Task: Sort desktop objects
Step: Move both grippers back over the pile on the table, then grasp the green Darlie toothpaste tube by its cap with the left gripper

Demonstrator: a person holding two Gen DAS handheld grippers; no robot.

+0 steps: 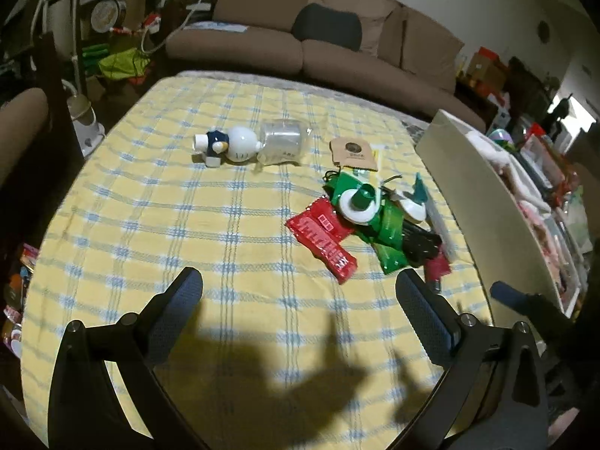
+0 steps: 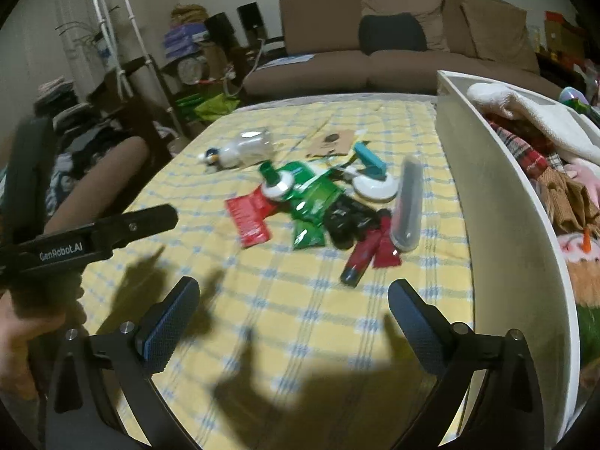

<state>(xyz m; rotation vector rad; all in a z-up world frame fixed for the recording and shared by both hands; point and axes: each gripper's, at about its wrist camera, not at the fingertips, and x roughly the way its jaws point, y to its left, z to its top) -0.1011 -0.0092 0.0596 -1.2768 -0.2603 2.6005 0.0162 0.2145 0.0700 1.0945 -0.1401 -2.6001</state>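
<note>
A heap of small items lies on the yellow checked tablecloth: a red packet, green packets, two white tape dispensers, a red tube and a clear case. Farther back lie a penguin figure and a clear plastic pack. My left gripper is open over bare cloth, short of the heap. My right gripper is open too, nothing between its fingers, the heap ahead of it.
A white bin full of cloth and plush toys stands along the table's right side. A brown sofa sits behind the table. Clutter fills the floor at left. A hand holds the left gripper's body.
</note>
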